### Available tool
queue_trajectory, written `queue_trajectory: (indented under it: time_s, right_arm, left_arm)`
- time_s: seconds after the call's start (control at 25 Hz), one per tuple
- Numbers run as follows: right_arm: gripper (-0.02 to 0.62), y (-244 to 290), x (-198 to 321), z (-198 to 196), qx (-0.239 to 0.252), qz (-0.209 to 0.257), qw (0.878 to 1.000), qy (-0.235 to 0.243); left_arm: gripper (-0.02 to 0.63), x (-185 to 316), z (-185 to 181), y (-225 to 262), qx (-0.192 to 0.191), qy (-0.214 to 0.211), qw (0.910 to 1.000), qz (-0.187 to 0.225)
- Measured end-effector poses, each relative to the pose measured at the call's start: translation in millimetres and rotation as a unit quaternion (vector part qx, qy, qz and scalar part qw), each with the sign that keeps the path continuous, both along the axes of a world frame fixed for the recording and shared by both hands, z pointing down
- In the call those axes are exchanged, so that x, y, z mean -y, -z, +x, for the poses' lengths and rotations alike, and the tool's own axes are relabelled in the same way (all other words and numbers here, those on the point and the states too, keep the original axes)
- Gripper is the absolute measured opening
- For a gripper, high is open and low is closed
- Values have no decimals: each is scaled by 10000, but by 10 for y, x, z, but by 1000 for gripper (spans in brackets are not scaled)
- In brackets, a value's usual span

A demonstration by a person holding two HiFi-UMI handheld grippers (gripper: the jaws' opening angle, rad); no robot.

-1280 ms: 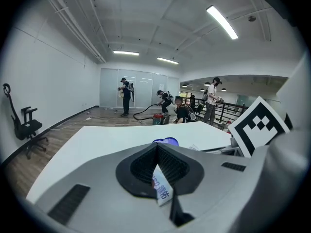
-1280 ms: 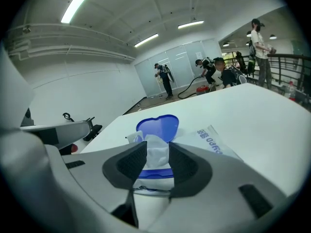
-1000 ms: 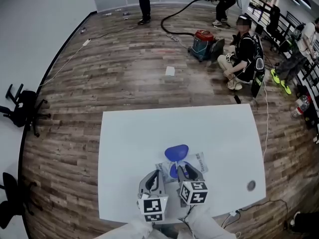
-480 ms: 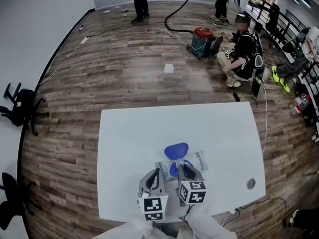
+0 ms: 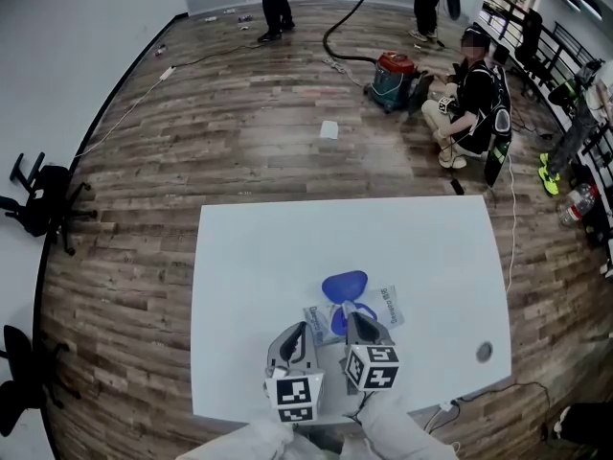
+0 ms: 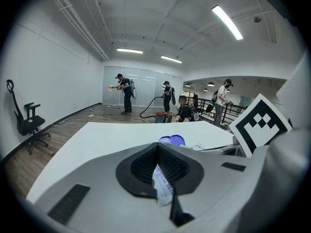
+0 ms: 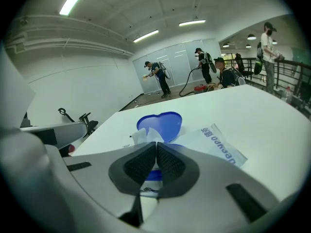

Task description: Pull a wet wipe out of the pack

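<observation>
A wet wipe pack [image 5: 369, 312] lies on the white table [image 5: 259, 266] with its blue lid [image 5: 345, 284] flipped open away from me. My left gripper [image 5: 295, 335] is shut on the pack's near left edge, and the printed film [image 6: 163, 186] shows pinched between its pads. My right gripper [image 5: 356, 322] sits over the pack's opening. Its jaws have just been closing and now pinch the white wipe [image 7: 147, 136], whose tip sticks up in front of the blue lid [image 7: 160, 124]. The rest of the pack [image 7: 218, 144] lies flat to the right.
A small grey round thing [image 5: 484, 353] lies near the table's right front corner. Beyond the table, on the wooden floor, are a seated person [image 5: 469, 103], a red vacuum [image 5: 395, 77], standing people and a paper sheet [image 5: 329, 129]. Office chairs [image 5: 38, 204] stand at the left.
The right gripper's jaws have closed over the pack's opening, on the wipe. Both grippers and the pack stay where they were.
</observation>
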State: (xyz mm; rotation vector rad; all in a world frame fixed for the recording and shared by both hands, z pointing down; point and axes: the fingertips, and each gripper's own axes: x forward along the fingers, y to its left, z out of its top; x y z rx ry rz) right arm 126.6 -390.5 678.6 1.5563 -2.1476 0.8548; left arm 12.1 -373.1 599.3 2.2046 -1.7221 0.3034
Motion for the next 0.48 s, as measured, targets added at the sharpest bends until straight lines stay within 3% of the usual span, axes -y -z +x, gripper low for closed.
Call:
queue_trajectory:
  time_s: [0.48]
  right_arm:
    - [17, 193, -17, -36, -14, 188, 9998, 19]
  left_arm:
    - [0, -48, 3, 116, -76, 1, 9999, 126]
